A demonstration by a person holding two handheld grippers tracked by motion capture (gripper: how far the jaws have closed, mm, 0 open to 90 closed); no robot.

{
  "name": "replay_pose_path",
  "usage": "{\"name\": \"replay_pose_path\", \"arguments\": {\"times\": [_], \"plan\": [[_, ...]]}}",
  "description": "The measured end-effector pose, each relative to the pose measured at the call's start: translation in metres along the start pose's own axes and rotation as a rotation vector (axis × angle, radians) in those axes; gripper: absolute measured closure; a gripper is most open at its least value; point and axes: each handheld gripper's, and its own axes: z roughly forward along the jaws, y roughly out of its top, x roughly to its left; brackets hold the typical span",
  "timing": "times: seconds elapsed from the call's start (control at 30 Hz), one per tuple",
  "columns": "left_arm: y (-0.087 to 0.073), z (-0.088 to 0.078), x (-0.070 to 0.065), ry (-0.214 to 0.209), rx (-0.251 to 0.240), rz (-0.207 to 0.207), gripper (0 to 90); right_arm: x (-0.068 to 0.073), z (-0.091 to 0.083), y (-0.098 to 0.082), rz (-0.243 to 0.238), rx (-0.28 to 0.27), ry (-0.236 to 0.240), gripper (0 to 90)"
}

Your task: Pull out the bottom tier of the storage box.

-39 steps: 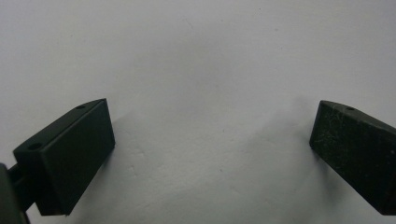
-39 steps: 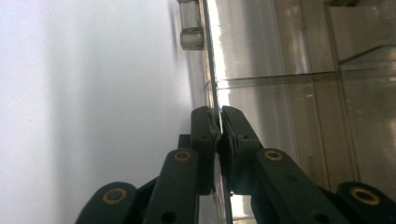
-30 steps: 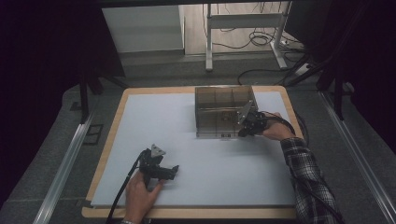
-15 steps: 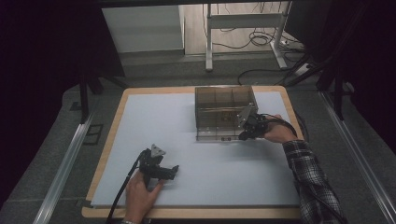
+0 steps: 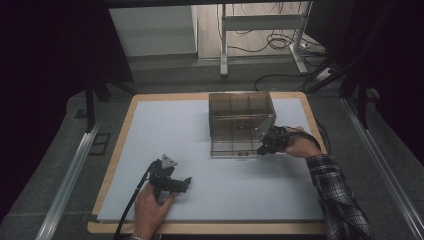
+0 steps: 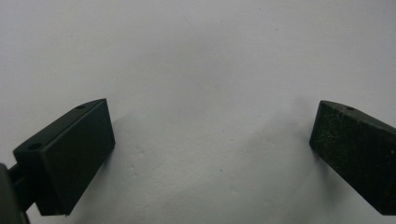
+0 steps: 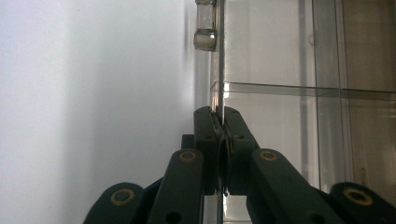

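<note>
Presently we are clamping the right gripper (image 7: 220, 122) on the clear box's lid (image 7: 220, 70), swinging it gently; left gripper (image 6: 212, 154) lying released.

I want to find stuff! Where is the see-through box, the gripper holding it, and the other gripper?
see-through box (image 5: 235, 107): high view, on its far top rim.
right gripper (image 5: 263, 148): high view, at its tips clamped on the box's thin wall.
left gripper (image 5: 186, 183): high view, at its open tips above the white mat.
</note>
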Motion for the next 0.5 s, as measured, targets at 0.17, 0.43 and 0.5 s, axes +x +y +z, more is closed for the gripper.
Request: {"name": "replay_pose_path", "arguments": {"times": [0.17,0.43,0.5], "plan": [[0.0000,0.0001,-0.0001,0.000,-0.001,-0.001,0.0,0.0058,0.0016,-0.0010,-0.012,-0.011,0.002,86.2],[0.0000,0.0001,-0.0001,0.000,-0.001,-0.001,0.0,0.0081,0.0077,-0.0053,-0.019,-0.013,-0.008,85.2],[0.0000,0.0001,-0.0001,0.000,-0.001,-0.001,0.0,0.0083,0.0062,-0.0053,-0.012,-0.028,-0.007,83.4]]}}
